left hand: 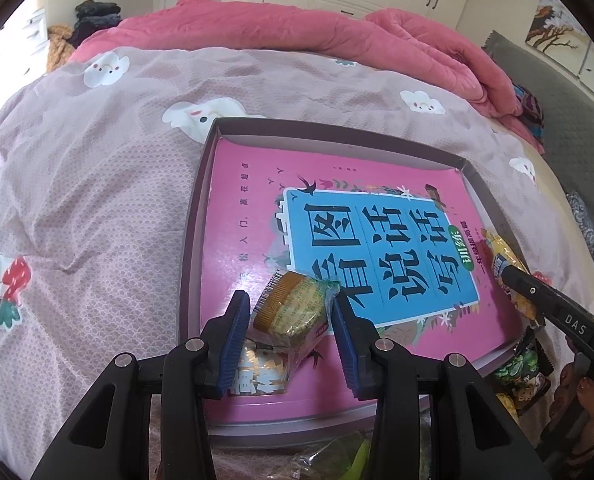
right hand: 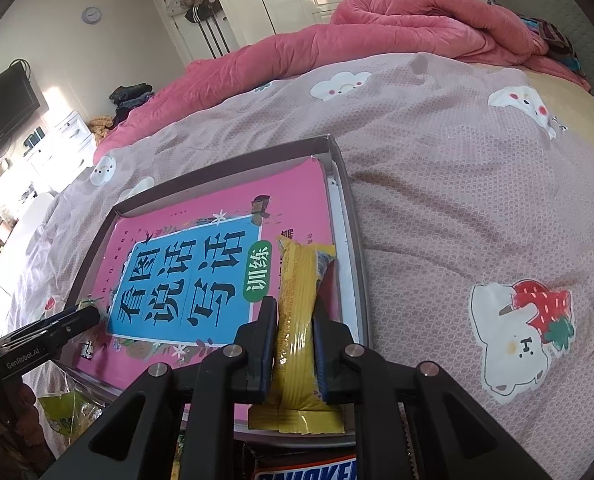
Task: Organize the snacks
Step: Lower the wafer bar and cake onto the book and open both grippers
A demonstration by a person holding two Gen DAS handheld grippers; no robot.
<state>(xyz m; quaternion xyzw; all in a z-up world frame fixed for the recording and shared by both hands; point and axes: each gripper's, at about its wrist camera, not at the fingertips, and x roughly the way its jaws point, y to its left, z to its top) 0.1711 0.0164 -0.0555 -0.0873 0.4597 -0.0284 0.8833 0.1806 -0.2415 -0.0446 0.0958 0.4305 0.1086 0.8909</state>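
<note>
Presently, left wrist view: the tray [left hand: 196, 216], a shallow box lid on the bedspread [left hand: 97, 184], holds a pink book [left hand: 257, 184] that covers almost all its floor. The left gripper [left hand: 291, 326] hangs over the tray's near-left corner with a wrapped cake [left hand: 293, 308] between its blue pads [left hand: 233, 344]; the pads appear to pinch the wrapper at its sides, though contact on the right side is hard to confirm. The cake sits low over the book, whether resting on it cannot be told. At the tray's right edge the right gripper [left hand: 513, 276] comes in holding a yellow bar [left hand: 501, 256]. Outside the tray, by its near-right corner, lies a green packet [left hand: 523, 372], and another greenish packet [left hand: 337, 456] lies just before its near edge. Right wrist view: the right gripper [right hand: 295, 340] is pressed tight on the yellow bar [right hand: 297, 312], held lengthwise over the tray's [right hand: 353, 256] right side, above the book [right hand: 217, 208]. The left gripper [right hand: 77, 316] shows at the tray's left edge. Below the tray's near edge a Snickers bar [right hand: 309, 470] and a green packet [right hand: 69, 408] wait. Judged progress: early to middling; two snacks are being brought into the tray, neither released, no snack yet clearly lying free inside, and at least three remain outside.
</note>
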